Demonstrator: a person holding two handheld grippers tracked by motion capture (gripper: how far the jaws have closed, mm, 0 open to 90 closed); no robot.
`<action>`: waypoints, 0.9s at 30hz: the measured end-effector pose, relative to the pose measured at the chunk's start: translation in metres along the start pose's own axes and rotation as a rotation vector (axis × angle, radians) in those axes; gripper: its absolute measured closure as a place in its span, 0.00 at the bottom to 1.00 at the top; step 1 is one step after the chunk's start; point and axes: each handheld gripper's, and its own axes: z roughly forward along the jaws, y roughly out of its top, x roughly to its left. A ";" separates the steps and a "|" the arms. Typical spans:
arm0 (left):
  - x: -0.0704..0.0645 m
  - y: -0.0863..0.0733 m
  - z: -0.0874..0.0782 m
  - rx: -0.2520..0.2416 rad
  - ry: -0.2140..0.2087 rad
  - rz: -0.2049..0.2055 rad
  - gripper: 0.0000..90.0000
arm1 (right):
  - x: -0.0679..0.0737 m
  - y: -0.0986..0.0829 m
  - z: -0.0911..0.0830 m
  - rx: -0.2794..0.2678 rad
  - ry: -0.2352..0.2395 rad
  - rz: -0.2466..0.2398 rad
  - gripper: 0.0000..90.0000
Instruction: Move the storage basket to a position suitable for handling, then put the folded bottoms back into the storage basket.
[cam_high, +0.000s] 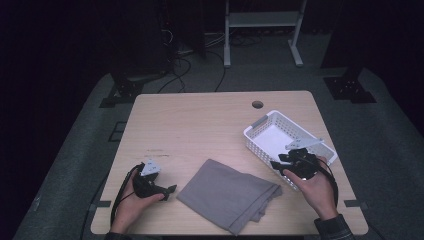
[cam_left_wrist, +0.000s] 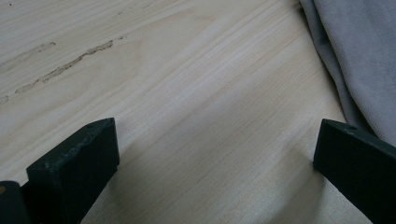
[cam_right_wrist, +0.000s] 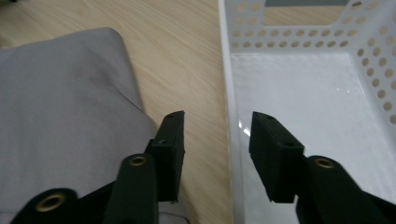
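The room around you was dark, with a grey floor (cam_high: 395, 150), cables and a white frame (cam_high: 262, 20) beyond the far edge, and only the pale wooden surface (cam_high: 200, 125) was lit. It had a round hole (cam_high: 257, 104) near its far edge and a few scuff marks (cam_left_wrist: 65, 65) left of centre.

Your left gripper (cam_high: 170, 190) lay low over the near left part of the surface, its jaws spread wide with nothing between them. In the left gripper view its right jaw sat just beside the edge of the cloth (cam_left_wrist: 355, 56), with bare wood showing between the two jaws.

Your right gripper (cam_high: 278, 164) hovered at the near wall of the basket (cam_high: 260, 122), jaws apart and holding nothing. In the right gripper view the jaws straddled that white wall: the left one stood over the wood and the edge of the cloth (cam_right_wrist: 60, 107), the right one over the inside of the basket (cam_right_wrist: 373, 42). I cannot tell whether either jaw touched the wall.

The grey cloth (cam_high: 225, 192) lay folded on the near middle of the surface, between your two hands, with its right corner close to the basket. The basket, white with perforated walls, stood at an angle on the right side of the surface.
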 end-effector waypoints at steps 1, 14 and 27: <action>0.000 0.000 0.000 -0.002 -0.001 -0.005 0.00 | 0.002 0.001 0.000 -0.008 0.006 -0.004 0.57; 0.001 0.002 0.002 0.001 -0.002 -0.001 0.00 | 0.023 0.016 0.007 -0.033 0.081 -0.037 0.27; 0.001 0.002 0.002 0.001 -0.002 -0.001 0.00 | 0.052 0.026 0.025 -0.021 0.142 -0.115 0.17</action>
